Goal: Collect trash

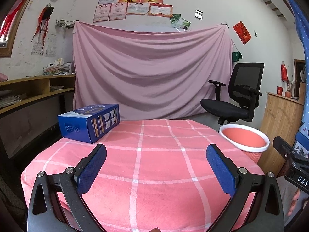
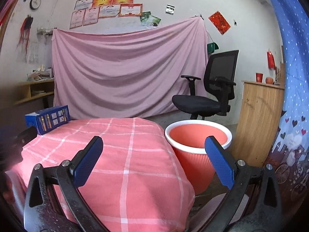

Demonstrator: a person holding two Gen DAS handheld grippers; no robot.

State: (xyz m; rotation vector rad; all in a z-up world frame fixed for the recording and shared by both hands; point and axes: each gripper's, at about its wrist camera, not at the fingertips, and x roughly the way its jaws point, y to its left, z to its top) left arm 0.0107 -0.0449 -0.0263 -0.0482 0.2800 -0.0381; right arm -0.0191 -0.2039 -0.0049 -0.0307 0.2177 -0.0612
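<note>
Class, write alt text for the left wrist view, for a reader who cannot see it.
An open left hand-held gripper hovers over a pink checked cloth, holding nothing. A blue box lies at the cloth's far left corner; an orange bin with a white rim stands to the right, off the cloth.

A pink checked cloth-covered table (image 1: 154, 174) bears one blue box (image 1: 89, 122) (far-left corner).

Blue box (image 1: 89, 122) on table's far-left corner, pink bin (image 1: 245, 140) beside table
</note>
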